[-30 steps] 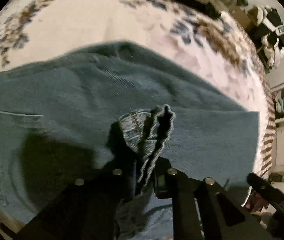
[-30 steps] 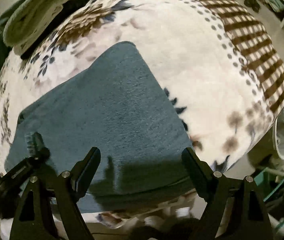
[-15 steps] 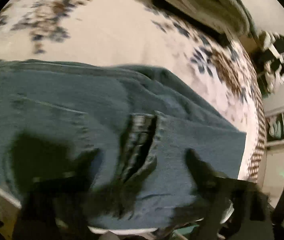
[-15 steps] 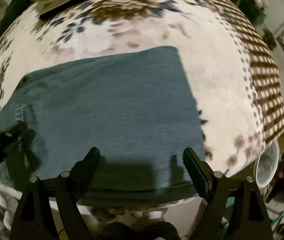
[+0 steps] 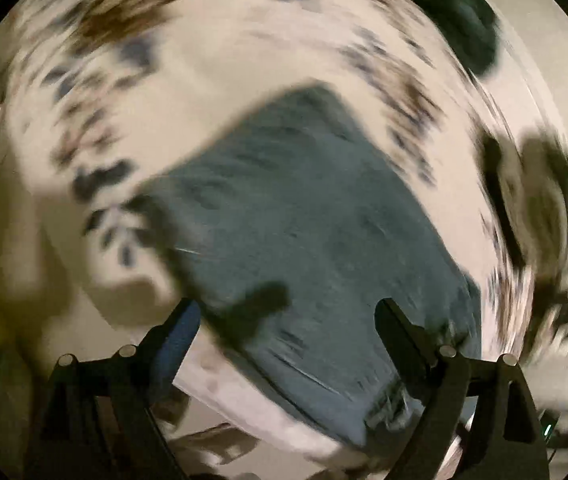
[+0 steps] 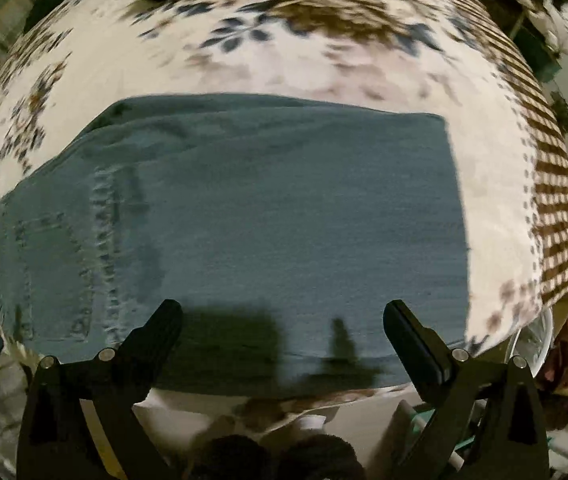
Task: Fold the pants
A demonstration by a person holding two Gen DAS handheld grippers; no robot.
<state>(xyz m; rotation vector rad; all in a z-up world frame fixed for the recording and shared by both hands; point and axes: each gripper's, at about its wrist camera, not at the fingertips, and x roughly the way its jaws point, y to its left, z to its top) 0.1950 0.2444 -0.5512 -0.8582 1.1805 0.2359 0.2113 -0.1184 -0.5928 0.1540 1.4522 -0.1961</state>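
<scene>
The pants (image 6: 244,216) lie ahead of both grippers, long axis crosswise to the right gripper (image 6: 284,316); its jaws gape empty nearest their near edge; the left gripper (image 5: 287,320) likewise gapes empty.

Left gripper (image 5: 285,314): two black fingers (image 5: 397,334), flat and tapering to blunt tips, each on an angular black bracket. Inner pad of one finger looks bluish (blurred). Round silver screw heads (image 5: 446,351) in pairs on each bracket.

Right gripper (image 6: 282,316): same build, matte black fingers (image 6: 409,330), paired silver screws (image 6: 459,354), triangular cut-outs in brackets.
</scene>
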